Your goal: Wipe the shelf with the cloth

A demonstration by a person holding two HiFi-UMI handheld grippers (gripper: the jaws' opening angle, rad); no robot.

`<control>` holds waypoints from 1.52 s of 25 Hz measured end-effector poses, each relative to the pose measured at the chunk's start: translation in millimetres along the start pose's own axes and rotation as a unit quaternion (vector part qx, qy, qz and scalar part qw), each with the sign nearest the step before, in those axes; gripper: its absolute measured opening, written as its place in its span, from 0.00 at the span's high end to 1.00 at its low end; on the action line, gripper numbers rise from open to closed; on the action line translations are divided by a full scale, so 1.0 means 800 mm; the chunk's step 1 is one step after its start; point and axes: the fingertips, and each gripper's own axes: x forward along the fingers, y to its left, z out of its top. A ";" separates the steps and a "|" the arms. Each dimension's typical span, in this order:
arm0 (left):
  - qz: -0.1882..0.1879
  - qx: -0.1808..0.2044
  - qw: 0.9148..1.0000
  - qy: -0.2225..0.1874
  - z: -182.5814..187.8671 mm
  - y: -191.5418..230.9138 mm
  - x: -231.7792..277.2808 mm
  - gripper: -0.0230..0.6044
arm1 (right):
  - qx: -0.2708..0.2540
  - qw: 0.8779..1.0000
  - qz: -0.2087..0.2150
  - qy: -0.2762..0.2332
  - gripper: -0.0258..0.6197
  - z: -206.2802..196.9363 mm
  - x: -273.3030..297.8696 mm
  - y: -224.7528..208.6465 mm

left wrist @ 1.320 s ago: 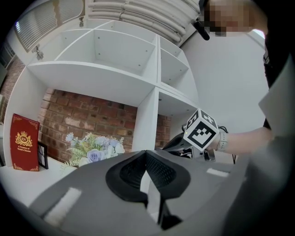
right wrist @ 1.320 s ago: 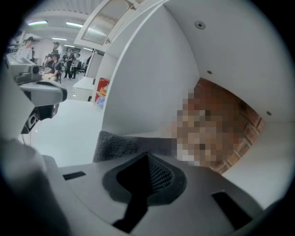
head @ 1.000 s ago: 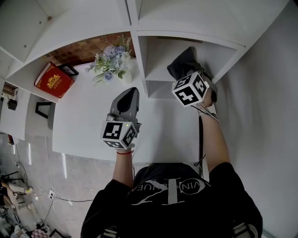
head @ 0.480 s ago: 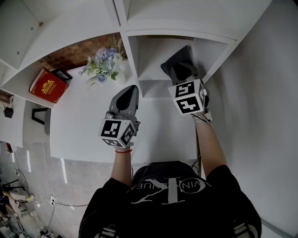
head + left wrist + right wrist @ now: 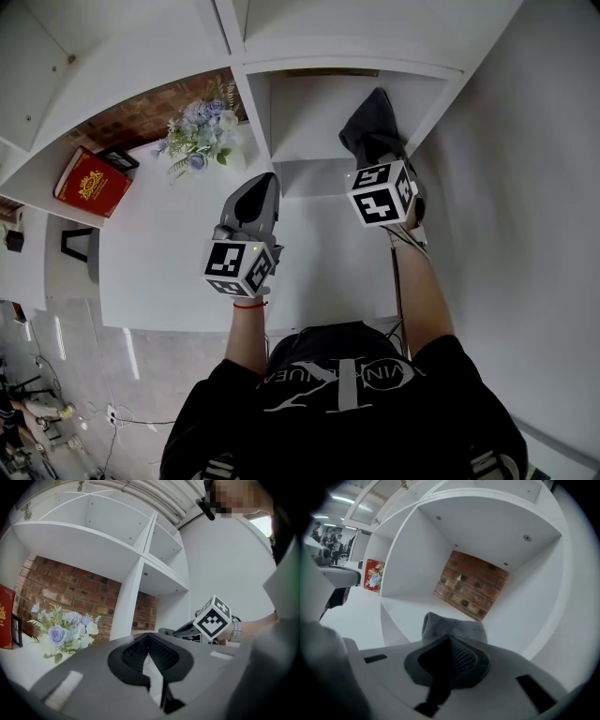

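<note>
Cloth [image 5: 370, 122], dark grey soft fabric, sat bunched inside the open compartment of the white shelf unit [image 5: 309, 131], toward that compartment's right wall. Right gripper [image 5: 449, 637]: its 2 jaws were pressed together on the near edge of the cloth, and the fabric bulged up just past the tips. The cloth lay low over the compartment floor; actual contact with the floor could not be confirmed. The red-brown brick-patterned back panel [image 5: 471, 585] stood well behind the cloth.

Left gripper [image 5: 147, 633]: its 2 jaws were pressed together at the tips with nothing between them. It hovered over the white table [image 5: 178, 253], outside the shelf unit and left of the compartment, apart from the right gripper.

Other items on the table, left of the shelf unit's upright divider: 1 bouquet of pale blue and white artificial flowers [image 5: 195, 131] just beside the divider, and 1 red book with a gold emblem [image 5: 89, 183] further left, leaning against the brick wall. The person's bare forearms reached forward from a black T-shirt [image 5: 337, 394].
</note>
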 end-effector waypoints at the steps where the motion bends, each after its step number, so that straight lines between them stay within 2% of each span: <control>1: -0.001 -0.001 1.000 -0.001 0.000 0.000 0.000 0.95 | -0.012 1.000 -0.002 0.010 0.94 0.000 0.002 0.000; 4: -0.004 -0.004 1.000 -0.004 0.003 -0.001 -0.001 0.95 | -0.063 0.997 0.002 0.052 0.94 0.004 0.012 0.006; 12: 0.017 -0.002 1.000 -0.001 -0.001 0.020 -0.014 0.95 | -0.049 0.996 0.050 0.055 0.95 0.029 0.040 0.019; 17: 0.036 -0.002 0.999 -0.001 0.000 0.036 -0.026 0.95 | -0.053 0.994 0.088 0.046 0.95 0.053 0.064 0.034; 22: 0.058 -0.002 0.998 0.002 -0.002 0.054 -0.035 0.95 | -0.090 0.989 0.115 0.027 0.95 0.086 0.087 0.058; 29: 0.091 0.003 0.996 0.010 -0.005 0.076 -0.053 0.95 | -0.133 0.976 0.175 -0.001 0.95 0.133 0.111 0.104; 34: 0.121 0.000 0.993 0.013 -0.004 0.090 -0.071 0.95 | -0.166 0.967 0.193 -0.021 0.95 0.151 0.124 0.124; 38: 0.128 -0.001 0.992 0.015 -0.009 0.095 -0.078 0.95 | -0.164 0.962 0.215 -0.029 0.95 0.155 0.124 0.124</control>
